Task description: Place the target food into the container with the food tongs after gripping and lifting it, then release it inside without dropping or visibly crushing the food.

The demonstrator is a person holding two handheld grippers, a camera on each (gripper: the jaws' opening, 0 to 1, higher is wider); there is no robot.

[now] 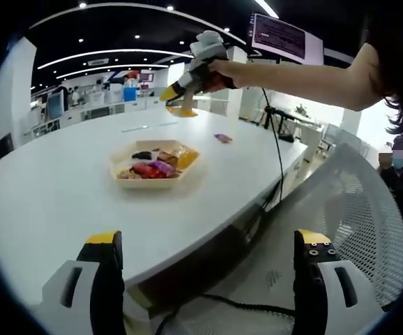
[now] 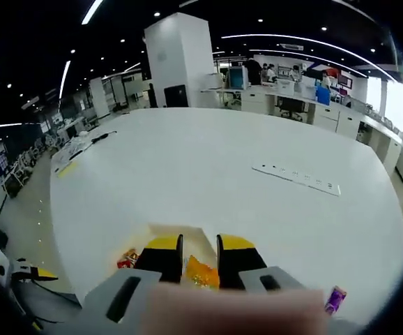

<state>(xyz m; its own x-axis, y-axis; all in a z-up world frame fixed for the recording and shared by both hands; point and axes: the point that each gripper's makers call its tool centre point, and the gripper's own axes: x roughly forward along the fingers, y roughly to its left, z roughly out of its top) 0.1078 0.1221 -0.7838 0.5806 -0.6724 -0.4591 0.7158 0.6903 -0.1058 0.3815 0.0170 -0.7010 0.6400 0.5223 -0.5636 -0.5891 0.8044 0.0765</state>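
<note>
Hexagonal tray [image 1: 122,165] at frame centre on white desk [image 1: 55,202] holds mixed foods; left hand-held gripper [image 1: 208,279] spread, right hand-held gripper [image 2: 199,259] pinching orange food [image 2: 200,273], upper frame above tray.

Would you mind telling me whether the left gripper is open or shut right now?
Open. In the left gripper view, the left gripper has its jaws standing far apart with nothing between them, held back from the white table.

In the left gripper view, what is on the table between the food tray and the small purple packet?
Nothing: between the food tray and the purple packet there is bare white table.
</note>
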